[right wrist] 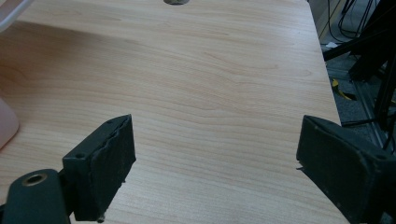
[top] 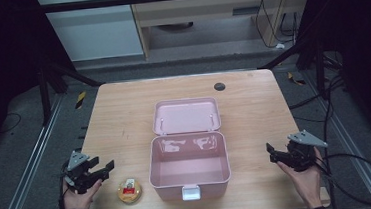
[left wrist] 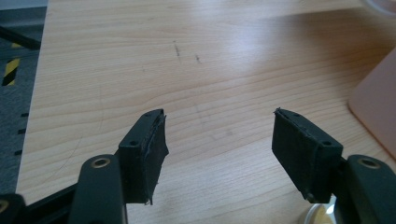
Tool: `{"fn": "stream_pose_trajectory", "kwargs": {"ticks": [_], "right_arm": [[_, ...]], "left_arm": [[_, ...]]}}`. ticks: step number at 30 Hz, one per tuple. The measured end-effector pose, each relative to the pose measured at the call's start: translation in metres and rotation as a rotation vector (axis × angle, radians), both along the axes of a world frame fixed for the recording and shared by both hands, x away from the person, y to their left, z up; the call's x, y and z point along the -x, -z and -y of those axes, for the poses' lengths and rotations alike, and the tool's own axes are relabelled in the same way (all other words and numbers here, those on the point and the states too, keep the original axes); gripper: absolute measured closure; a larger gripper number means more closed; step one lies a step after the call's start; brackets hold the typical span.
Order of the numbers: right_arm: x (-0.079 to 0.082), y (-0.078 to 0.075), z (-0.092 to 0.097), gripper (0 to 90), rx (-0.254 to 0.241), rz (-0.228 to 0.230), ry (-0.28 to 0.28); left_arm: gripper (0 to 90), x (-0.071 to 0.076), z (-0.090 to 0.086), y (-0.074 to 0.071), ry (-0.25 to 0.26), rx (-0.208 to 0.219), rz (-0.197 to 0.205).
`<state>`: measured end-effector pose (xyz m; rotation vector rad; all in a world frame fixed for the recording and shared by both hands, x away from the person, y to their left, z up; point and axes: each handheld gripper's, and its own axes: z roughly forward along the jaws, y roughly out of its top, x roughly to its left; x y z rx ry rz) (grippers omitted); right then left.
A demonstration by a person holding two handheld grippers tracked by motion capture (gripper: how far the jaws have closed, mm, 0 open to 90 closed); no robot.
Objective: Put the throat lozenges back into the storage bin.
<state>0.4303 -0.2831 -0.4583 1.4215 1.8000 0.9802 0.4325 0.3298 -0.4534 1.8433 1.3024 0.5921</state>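
Wooden table (top: 124, 114) with pink box (top: 189, 170), round tin (top: 129, 190)

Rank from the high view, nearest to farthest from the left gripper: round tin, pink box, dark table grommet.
From the left gripper:
1. Round tin, just to its right at the table's near edge.
2. Pink box, open, mid-table, farther right.
3. Dark grommet, near the table's far edge, behind the lid.

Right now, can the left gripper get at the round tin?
Probably yes. The left gripper is open and holds nothing, the tin lies close beside it on bare table, and nothing stands between them. The pink box sits on the tin's far side.
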Motion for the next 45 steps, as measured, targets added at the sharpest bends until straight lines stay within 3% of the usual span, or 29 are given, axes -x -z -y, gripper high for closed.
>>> {"fn": "stream_pose_trajectory", "kwargs": {"ticks": [10, 14, 23, 27, 32, 34, 37, 38, 45], "right_arm": [[0.000, 0.004, 0.001, 9.5, 0.041, -0.007, 0.003], [0.000, 0.005, 0.001, 8.9, 0.053, -0.007, 0.000], [-0.001, 0.009, 0.000, 7.8, 0.075, -0.016, -0.009], [-0.001, 0.009, 0.001, 7.6, 0.078, -0.016, -0.010], [-0.001, 0.009, 0.001, 7.5, 0.083, -0.018, -0.012], [-0.001, 0.010, 0.001, 7.2, 0.080, -0.022, -0.015], [-0.001, 0.011, 0.001, 7.0, 0.083, -0.024, -0.018], [-0.001, 0.011, 0.001, 7.0, 0.083, -0.024, -0.019], [-0.001, 0.011, 0.001, 6.5, 0.081, -0.023, -0.024]], "left_arm": [[32.9, -0.002, 0.004, -0.009, 0.066, -0.008, 0.008], [32.7, -0.004, 0.005, -0.012, 0.113, -0.035, 0.000], [31.1, -0.008, -0.003, -0.019, 0.192, -0.042, -0.010], [29.7, -0.010, -0.006, -0.025, 0.270, -0.069, -0.039], [29.0, -0.012, -0.006, -0.027, 0.317, -0.082, -0.060], [28.7, -0.012, -0.005, -0.029, 0.365, -0.098, -0.080], [27.7, -0.012, -0.004, -0.031, 0.395, -0.108, -0.091], [27.2, -0.012, -0.003, -0.032, 0.430, -0.124, -0.105], [24.9, -0.016, 0.005, -0.042, 0.531, -0.192, -0.145]]}}
